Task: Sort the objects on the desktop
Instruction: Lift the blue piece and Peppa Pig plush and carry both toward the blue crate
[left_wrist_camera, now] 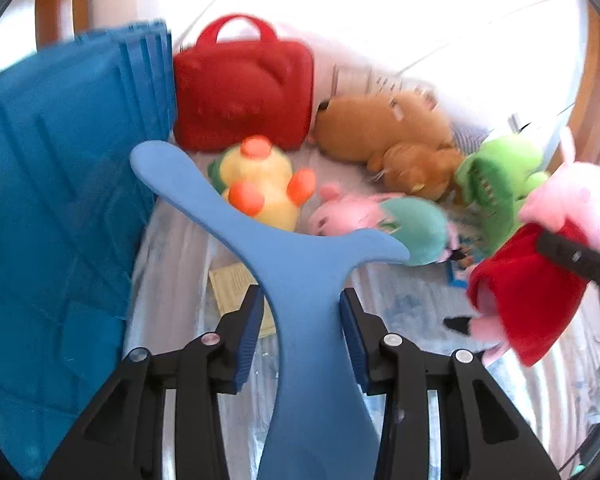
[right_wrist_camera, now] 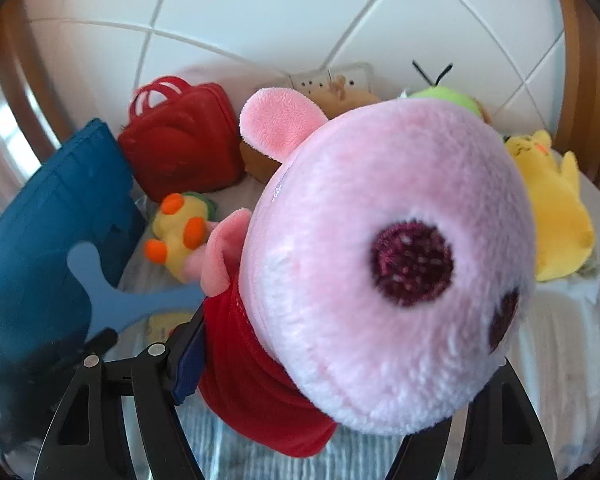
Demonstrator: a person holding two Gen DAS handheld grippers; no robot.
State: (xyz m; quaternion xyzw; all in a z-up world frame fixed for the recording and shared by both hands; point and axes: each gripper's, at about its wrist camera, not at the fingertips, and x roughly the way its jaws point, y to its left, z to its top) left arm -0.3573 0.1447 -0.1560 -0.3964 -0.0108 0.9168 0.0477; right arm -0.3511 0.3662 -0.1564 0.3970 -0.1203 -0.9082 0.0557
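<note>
My left gripper [left_wrist_camera: 302,332] is shut on a flat blue tail-shaped toy [left_wrist_camera: 300,280], whose forked end sticks up and forward above the table. The same toy [right_wrist_camera: 112,300] shows at the left of the right wrist view. My right gripper [right_wrist_camera: 320,380] is shut on a pink pig plush in a red dress [right_wrist_camera: 380,260]. Its left pad [right_wrist_camera: 188,360] presses into the dress, while the big head hides the right finger. In the left wrist view the pig plush [left_wrist_camera: 540,288] hangs at the right, off the table, with a black finger [left_wrist_camera: 576,260] across it.
A blue crate [left_wrist_camera: 52,200] stands at the left, with a red carry case [left_wrist_camera: 244,88] behind. Yellow duck [left_wrist_camera: 260,176], brown [left_wrist_camera: 380,128], green [left_wrist_camera: 496,176] and small pink-and-teal [left_wrist_camera: 380,220] plushes lie on the striped tabletop [left_wrist_camera: 420,320]. A yellow plush [right_wrist_camera: 552,208] lies far right.
</note>
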